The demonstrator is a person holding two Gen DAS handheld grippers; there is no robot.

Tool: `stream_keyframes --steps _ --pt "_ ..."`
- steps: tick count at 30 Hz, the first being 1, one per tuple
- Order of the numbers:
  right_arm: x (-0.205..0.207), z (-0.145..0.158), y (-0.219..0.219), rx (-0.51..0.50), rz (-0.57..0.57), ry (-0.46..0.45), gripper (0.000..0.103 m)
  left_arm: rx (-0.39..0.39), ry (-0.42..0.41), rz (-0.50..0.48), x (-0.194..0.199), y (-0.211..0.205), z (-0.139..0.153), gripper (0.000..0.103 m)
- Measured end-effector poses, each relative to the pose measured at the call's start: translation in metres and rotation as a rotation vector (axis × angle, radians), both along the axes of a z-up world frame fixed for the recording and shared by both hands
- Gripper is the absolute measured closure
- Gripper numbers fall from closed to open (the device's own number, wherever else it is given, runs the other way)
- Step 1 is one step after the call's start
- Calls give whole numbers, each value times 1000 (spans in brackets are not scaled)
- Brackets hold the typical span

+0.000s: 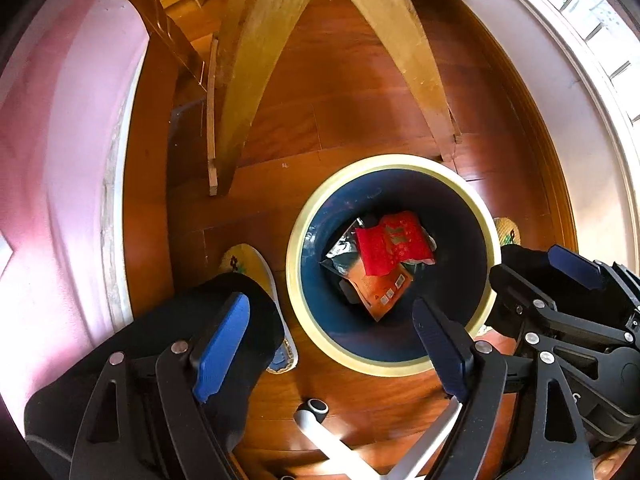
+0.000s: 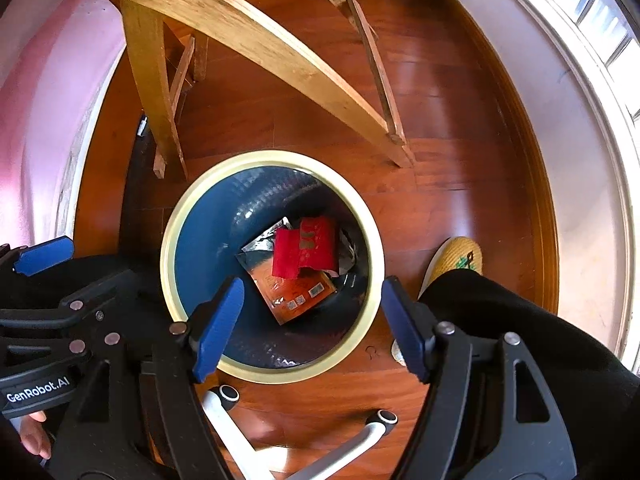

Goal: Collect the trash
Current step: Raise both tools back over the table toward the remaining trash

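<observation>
Left to right: pink wall at far left, wooden chair legs (image 1: 244, 80) on the wood floor (image 1: 352, 92) up top, and the round bin (image 1: 294, 248) with cream rim and dark blue inside standing just below them. Left gripper (image 1: 332, 328) hangs over the bin's near-left edge pointing down, jaws spread wide, nothing between the pads. Right gripper (image 2: 312, 328) is also over the bin, jaws apart and empty; both released. Trash is inside at the bottom: red packet (image 1: 394, 242) lying on an orange wrapper (image 1: 380, 288) with a silver foil bag (image 1: 344, 248) under its left side. A slippered foot (image 2: 456, 260) stands right of the bin, another to its left. Drop looks done, so the step is clearing out: lift both grippers straight up, keep jaws open, don't clip the rim or tip the bin, mind the white chair base (image 2: 224, 412) below.
</observation>
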State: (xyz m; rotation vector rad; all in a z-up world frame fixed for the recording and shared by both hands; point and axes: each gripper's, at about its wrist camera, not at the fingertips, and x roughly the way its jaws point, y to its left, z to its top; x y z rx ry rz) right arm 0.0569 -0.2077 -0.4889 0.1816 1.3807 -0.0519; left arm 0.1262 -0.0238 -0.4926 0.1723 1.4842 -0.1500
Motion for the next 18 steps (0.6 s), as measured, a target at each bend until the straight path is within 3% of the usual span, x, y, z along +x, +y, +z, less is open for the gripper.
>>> stream_keyframes --steps 7,13,18 --pt "-9 31 2 6 12 -13 34 -17 -1 -27 -21 -1 32 18" --pt "-22 74 10 -26 107 -26 33 -73 55 -73 -50 -1 54 18" --pt "-35 106 17 -75 177 -54 33 -73 83 -147 -75 -12 68 18"
